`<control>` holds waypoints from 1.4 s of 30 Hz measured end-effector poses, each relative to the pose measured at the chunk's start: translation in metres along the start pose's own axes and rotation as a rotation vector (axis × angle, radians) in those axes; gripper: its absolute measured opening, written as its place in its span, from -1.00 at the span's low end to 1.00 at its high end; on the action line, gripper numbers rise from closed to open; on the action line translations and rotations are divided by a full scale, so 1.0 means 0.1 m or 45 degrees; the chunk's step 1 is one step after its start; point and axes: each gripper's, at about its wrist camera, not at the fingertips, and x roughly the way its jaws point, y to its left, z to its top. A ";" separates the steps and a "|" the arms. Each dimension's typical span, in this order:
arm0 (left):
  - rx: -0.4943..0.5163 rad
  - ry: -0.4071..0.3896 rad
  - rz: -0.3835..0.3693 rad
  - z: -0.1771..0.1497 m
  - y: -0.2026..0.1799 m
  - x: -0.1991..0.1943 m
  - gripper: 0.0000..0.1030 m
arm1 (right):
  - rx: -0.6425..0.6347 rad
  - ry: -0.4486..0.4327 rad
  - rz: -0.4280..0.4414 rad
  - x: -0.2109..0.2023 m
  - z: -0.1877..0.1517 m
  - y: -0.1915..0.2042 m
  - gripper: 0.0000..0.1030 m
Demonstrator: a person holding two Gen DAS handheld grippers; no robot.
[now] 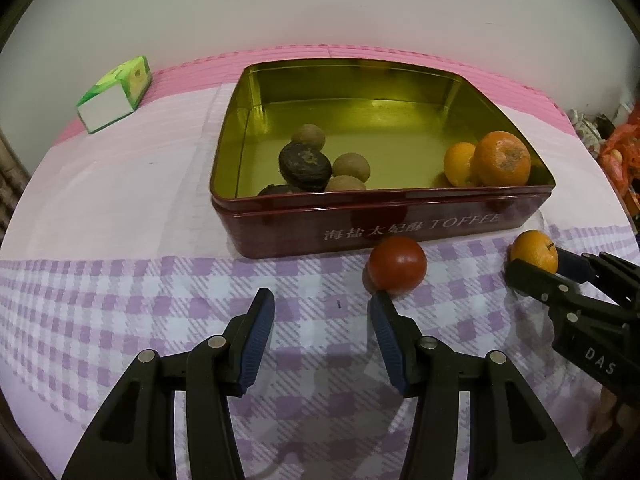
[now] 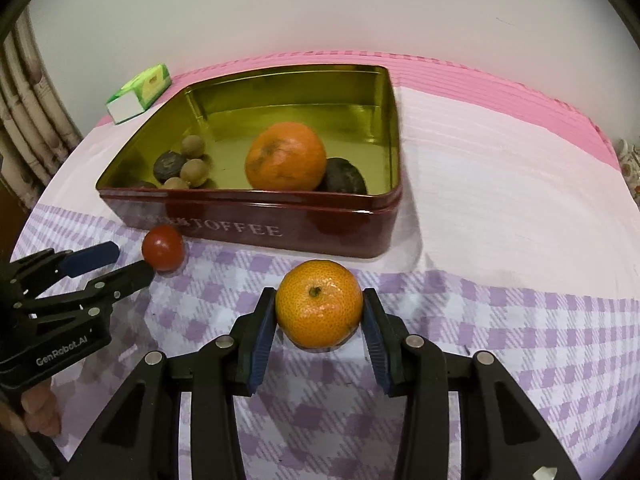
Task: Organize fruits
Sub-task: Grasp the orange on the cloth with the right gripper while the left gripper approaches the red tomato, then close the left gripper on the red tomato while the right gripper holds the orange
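My right gripper (image 2: pixel 319 312) holds the tangerine (image 2: pixel 319 303) between both pads, close to the front wall of the tin (image 2: pixel 248 220) and near the tin's right front corner. The grip sits on the widest part of a round, soft fruit. I judge that it can roll out if I tilt the wrist while I lift, and too much pressure can bruise the peel. The tin wall is high, so a low lift can knock the tangerine against the rim. Inside, a big orange (image 2: pixel 285 157) lies just behind that wall, and a careless drop can land on it.

My left gripper (image 1: pixel 322 302) is half open and empty. Its right finger (image 1: pixel 382 316) is just beside the tomato (image 1: pixel 397 265), at the middle of the tin's front wall. One small push can send the tomato rolling over the cloth (image 1: pixel 120 300).
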 end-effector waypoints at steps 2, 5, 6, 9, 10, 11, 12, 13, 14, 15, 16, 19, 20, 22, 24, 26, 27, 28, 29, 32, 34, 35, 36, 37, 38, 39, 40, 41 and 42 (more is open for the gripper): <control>-0.001 -0.001 -0.017 0.00 -0.03 -0.01 0.00 | 0.006 0.000 0.006 0.00 0.00 -0.01 -0.24; 0.022 -0.003 -0.034 -0.01 -0.09 -0.02 0.00 | 0.005 -0.002 0.006 0.00 0.00 -0.02 -0.24; 0.028 -0.001 -0.039 -0.01 -0.10 -0.02 0.00 | 0.005 -0.004 0.008 -0.01 -0.01 -0.03 -0.24; 0.046 -0.003 -0.055 -0.02 -0.15 -0.04 0.00 | 0.005 -0.003 0.007 0.00 0.00 -0.01 -0.24; 0.054 -0.003 -0.052 -0.02 -0.17 -0.03 0.00 | 0.005 -0.003 0.008 0.00 0.00 -0.01 -0.24; 0.055 -0.003 -0.052 -0.02 -0.18 -0.03 0.00 | 0.007 -0.003 0.008 0.00 0.00 0.00 -0.24; 0.055 -0.001 -0.054 -0.01 -0.19 -0.02 0.00 | 0.006 -0.003 0.004 0.00 0.00 0.00 -0.24; 0.054 0.000 -0.052 0.00 -0.20 -0.01 0.00 | 0.008 -0.003 0.002 0.00 0.00 0.00 -0.24; 0.054 0.001 -0.050 0.01 -0.20 0.01 0.00 | 0.011 -0.003 0.002 0.01 0.01 -0.01 -0.24; 0.053 0.000 -0.049 0.01 -0.23 0.00 0.00 | 0.016 -0.003 0.000 0.01 0.01 -0.01 -0.24; 0.053 -0.001 -0.049 0.02 -0.24 0.01 0.00 | 0.019 -0.003 -0.004 0.01 0.01 -0.02 -0.24; 0.057 -0.008 -0.042 0.06 -0.27 0.03 0.00 | 0.026 -0.006 -0.003 0.01 0.01 -0.05 -0.24; 0.057 -0.007 -0.039 0.08 -0.29 0.05 0.00 | 0.026 -0.007 -0.002 0.01 0.01 -0.05 -0.24; 0.054 -0.004 -0.046 0.09 -0.31 0.06 0.00 | 0.024 -0.010 -0.005 0.01 0.01 -0.05 -0.24; 0.062 0.000 -0.041 0.10 -0.33 0.10 0.00 | 0.024 -0.011 -0.004 0.01 0.01 -0.05 -0.24; 0.071 -0.005 -0.032 0.12 -0.35 0.11 0.00 | 0.023 -0.012 -0.005 0.01 0.01 -0.05 -0.24; 0.074 -0.007 -0.029 0.13 -0.36 0.12 0.00 | 0.022 -0.013 -0.004 0.01 0.01 -0.05 -0.24; 0.073 -0.007 -0.028 0.14 -0.36 0.13 0.00 | 0.022 -0.013 -0.005 0.01 0.01 -0.05 -0.24; 0.069 -0.007 -0.027 0.16 -0.37 0.13 0.00 | 0.023 -0.013 -0.005 0.00 0.01 -0.05 -0.24; 0.064 -0.008 -0.026 0.18 -0.37 0.14 0.00 | 0.023 -0.013 -0.004 0.00 0.01 -0.05 -0.24; 0.070 -0.012 -0.022 0.17 -0.38 0.15 -0.02 | 0.024 -0.014 -0.004 0.00 0.01 -0.05 -0.24; 0.074 -0.014 -0.016 0.17 -0.39 0.15 -0.03 | 0.024 -0.014 -0.004 0.00 0.01 -0.05 -0.24; 0.075 -0.017 -0.014 0.17 -0.39 0.15 -0.05 | 0.024 -0.014 -0.005 0.00 0.02 -0.05 -0.24; 0.074 -0.018 -0.015 0.17 -0.39 0.14 -0.08 | 0.023 -0.013 -0.005 0.00 0.01 -0.05 -0.24; 0.072 -0.019 -0.014 0.17 -0.39 0.14 -0.10 | 0.023 -0.014 -0.004 0.00 0.01 -0.05 -0.24; 0.070 -0.019 -0.015 0.17 -0.38 0.14 -0.13 | 0.023 -0.013 -0.004 0.00 0.01 -0.05 -0.24; 0.066 -0.020 -0.015 0.17 -0.38 0.14 -0.16 | 0.022 -0.013 -0.005 0.00 0.01 -0.05 -0.24; 0.064 -0.021 -0.019 0.17 -0.37 0.13 -0.18 | 0.023 -0.014 -0.004 0.00 0.01 -0.05 -0.24; 0.064 -0.021 -0.022 0.17 -0.37 0.13 -0.21 | 0.023 -0.014 -0.004 0.00 0.01 -0.05 -0.23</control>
